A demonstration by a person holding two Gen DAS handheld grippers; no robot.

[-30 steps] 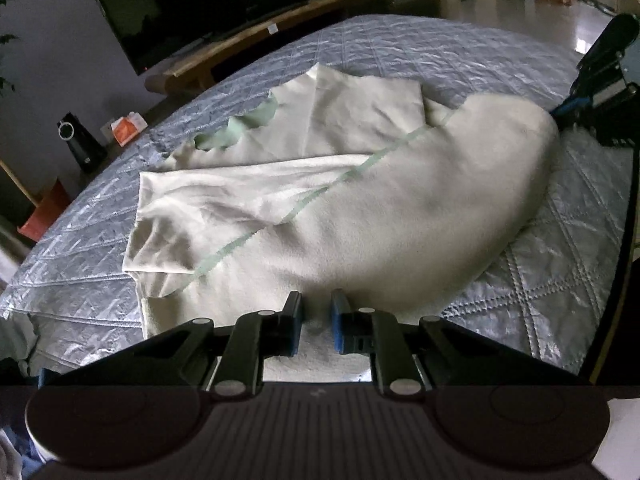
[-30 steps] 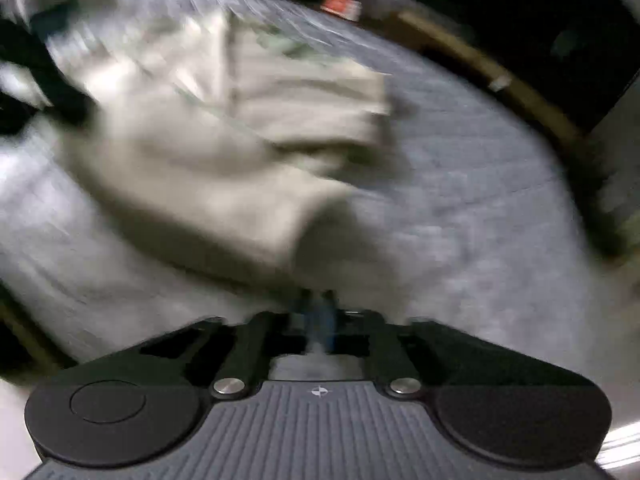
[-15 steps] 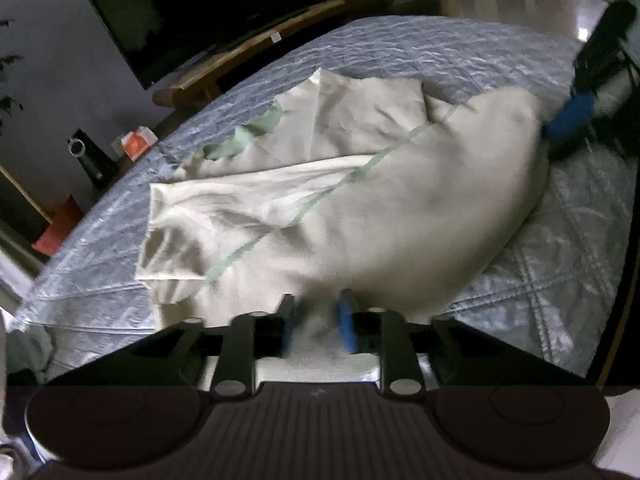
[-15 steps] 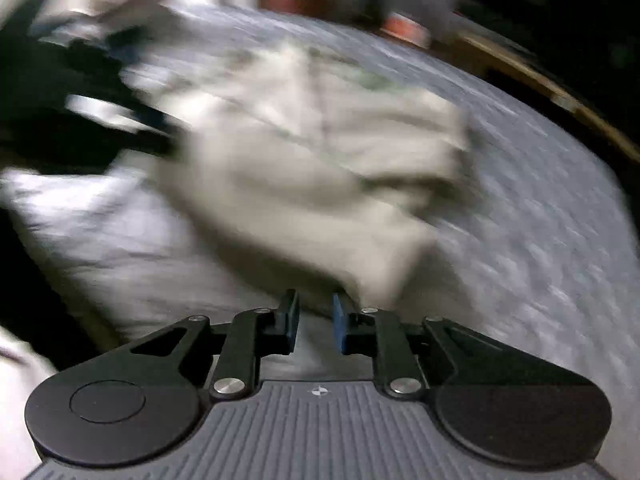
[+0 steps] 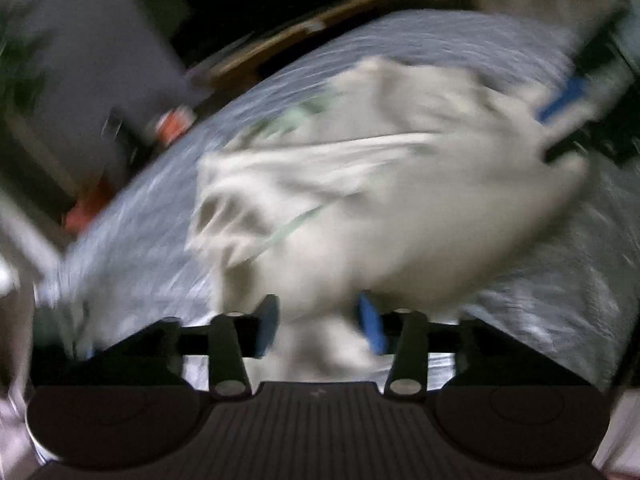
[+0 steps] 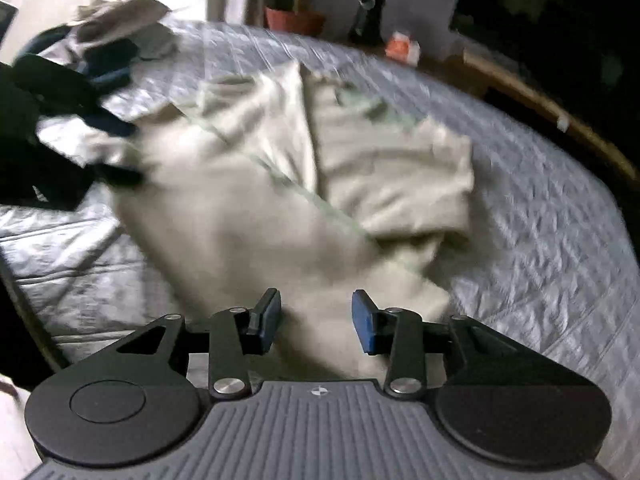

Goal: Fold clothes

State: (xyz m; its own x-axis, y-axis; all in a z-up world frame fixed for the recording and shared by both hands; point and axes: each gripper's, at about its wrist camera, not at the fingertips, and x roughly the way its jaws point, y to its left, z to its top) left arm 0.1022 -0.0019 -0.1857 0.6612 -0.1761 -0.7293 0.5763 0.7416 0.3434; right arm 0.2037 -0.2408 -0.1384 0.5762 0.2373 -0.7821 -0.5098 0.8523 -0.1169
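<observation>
A cream garment [image 5: 400,208] with pale green trim lies folded over itself on the grey quilted bed [image 5: 540,280]. My left gripper [image 5: 318,316] is at the garment's near edge. Its jaws are opening, and cloth lies loose between the blue pads. In the right wrist view the same garment [image 6: 260,208] fills the middle. My right gripper [image 6: 316,312] is at another edge of it, jaws opening, with cloth in the gap and the pads clear of it. Each gripper shows in the other's view: the right [image 5: 568,100] and the left [image 6: 80,132], both blurred.
A pile of other clothes [image 6: 120,28] sits at the bed's far corner. Beyond the bed [image 6: 540,220] are a plant pot [image 6: 296,20], a dark bottle [image 6: 368,12], an orange box [image 6: 404,46] and a long wooden bench [image 6: 560,120].
Both grippers' jaws have gone from shut on the garment's edge to wide apart, letting the cloth go. Both views have shifted sideways and the left one has blurred.
</observation>
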